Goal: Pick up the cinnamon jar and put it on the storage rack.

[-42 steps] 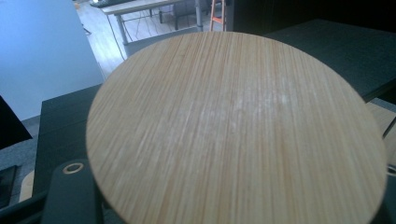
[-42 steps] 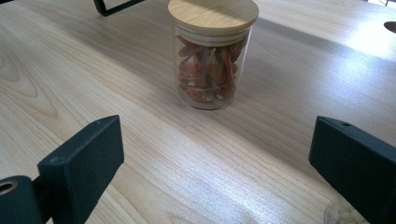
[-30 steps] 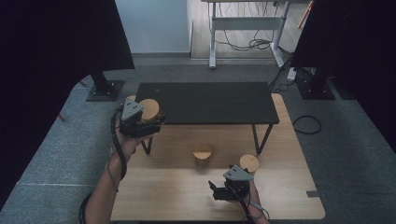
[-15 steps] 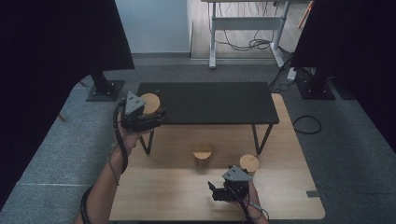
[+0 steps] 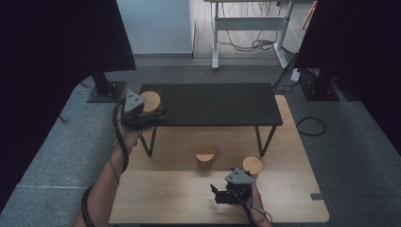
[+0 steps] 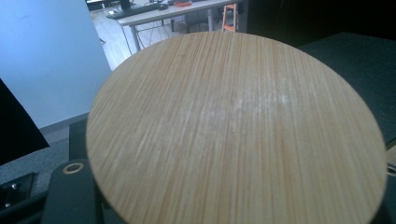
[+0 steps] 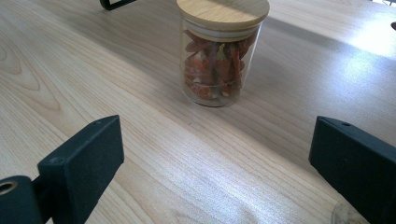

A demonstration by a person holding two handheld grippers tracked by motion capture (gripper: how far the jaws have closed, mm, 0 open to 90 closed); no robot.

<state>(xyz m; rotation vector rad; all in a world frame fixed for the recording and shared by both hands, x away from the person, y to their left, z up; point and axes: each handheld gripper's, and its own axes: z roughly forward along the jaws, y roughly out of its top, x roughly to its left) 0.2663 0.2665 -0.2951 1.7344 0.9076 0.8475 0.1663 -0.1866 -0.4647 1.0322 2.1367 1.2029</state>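
Carried forward since the earlier frame, the wooden-lidded jar (image 5: 151,101) sits clamped in the left gripper (image 5: 142,113) over the black shelf's (image 5: 217,104) left end. Right gripper (image 5: 231,191) rests wide open, empty, facing a glass jar of dried chillies (image 7: 217,60).

Black tongs (image 5: 152,115) w/ grey triangular top plates, black cables, dark wristband (image 5: 86,208).

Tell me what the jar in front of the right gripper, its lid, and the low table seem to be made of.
Jar: looks like clear glass, glossy; the red-orange contents show through the wall. Could be clear plastic.
Lid: likely bamboo or light wood, matte; fine straight grain, the same as on the lid in the left gripper view.
Low table: pale wood or wood-look laminate, slight sheen; broad grain pattern with soft reflections.
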